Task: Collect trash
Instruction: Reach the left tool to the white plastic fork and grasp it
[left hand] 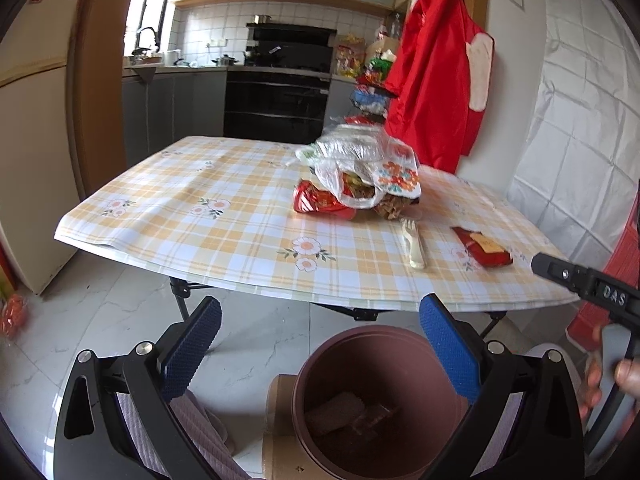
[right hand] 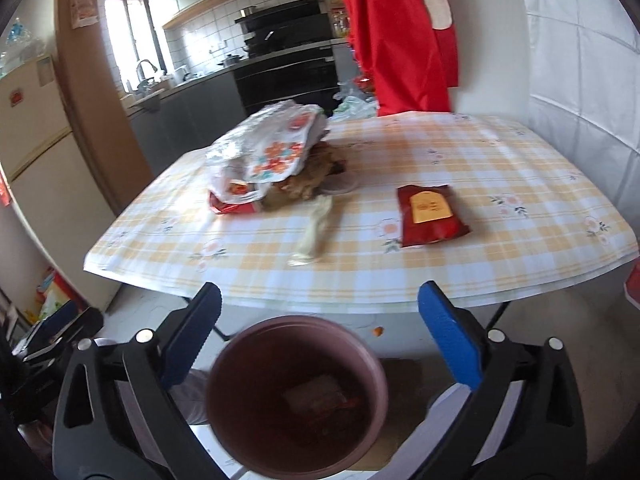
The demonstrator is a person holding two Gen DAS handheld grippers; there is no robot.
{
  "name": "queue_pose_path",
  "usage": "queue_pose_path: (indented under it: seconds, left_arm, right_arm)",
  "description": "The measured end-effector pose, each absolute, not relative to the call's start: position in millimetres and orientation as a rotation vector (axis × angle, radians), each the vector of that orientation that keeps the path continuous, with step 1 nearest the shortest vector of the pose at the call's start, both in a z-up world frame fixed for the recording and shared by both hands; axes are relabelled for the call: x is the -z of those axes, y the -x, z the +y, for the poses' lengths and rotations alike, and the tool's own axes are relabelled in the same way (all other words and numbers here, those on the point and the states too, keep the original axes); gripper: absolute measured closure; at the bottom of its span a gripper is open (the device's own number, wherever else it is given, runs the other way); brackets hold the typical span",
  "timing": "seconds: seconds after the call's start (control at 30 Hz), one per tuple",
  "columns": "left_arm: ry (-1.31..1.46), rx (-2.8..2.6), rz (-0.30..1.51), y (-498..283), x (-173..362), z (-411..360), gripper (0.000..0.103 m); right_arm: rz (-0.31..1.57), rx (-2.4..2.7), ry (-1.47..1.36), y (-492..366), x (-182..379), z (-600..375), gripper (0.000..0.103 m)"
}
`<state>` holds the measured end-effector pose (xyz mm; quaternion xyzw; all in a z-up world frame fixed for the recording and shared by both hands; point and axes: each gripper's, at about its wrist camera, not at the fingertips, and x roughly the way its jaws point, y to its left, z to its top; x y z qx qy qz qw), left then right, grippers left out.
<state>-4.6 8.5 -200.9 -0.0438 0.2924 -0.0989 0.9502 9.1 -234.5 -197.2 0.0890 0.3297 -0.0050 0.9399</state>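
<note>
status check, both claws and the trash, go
Both claws open, empty: left claw, right claw over the bin. Red packet, plastic fork, bag pile on table. Nothing blocking.

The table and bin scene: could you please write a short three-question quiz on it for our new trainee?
1. True or false: the red packet lies inside the bin.
2. What lies between the bag pile and the table's near edge: A) fork, B) cup, C) bottle?
3. Fill in: the right gripper's jaws are ___ above the bin.

Key: 1 false, it lies on the table; 2 A; 3 open, with nothing between them.
</note>
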Motion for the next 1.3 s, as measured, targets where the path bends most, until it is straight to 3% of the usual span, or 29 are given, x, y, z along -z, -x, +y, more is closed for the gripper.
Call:
queue_pose_path:
  seconds: [0.43, 0.9, 1.23, 1.3]
  left_arm:
    - [0.013, 0.312, 0.667, -57.9, 210.7, -44.1, 0.007]
    - [-0.094, 0.473, 0.778, -155.1, 236.8, -151.7, 0.029]
    - [-0.143, 0.429, 0.867, -207.2, 266.1, -186.0, 0.044]
    - [-0.168, 0.426, 0.878, -211.3, 271.5, -189.9, 0.057]
  right_arm:
    - [0.708, 0.131, -0.192, -42.0, 225.1, -282.8, 0.006]
    - [0.696, 0.161, -0.249, -70.4, 240.0, -339.5, 0.006]
    - [0.738, 0.201, -0.330, -89.0, 256.7, -373.7, 0.006]
    - [0.751, 0.184, -0.335, -94.7, 258.2, -376.7, 0.006]
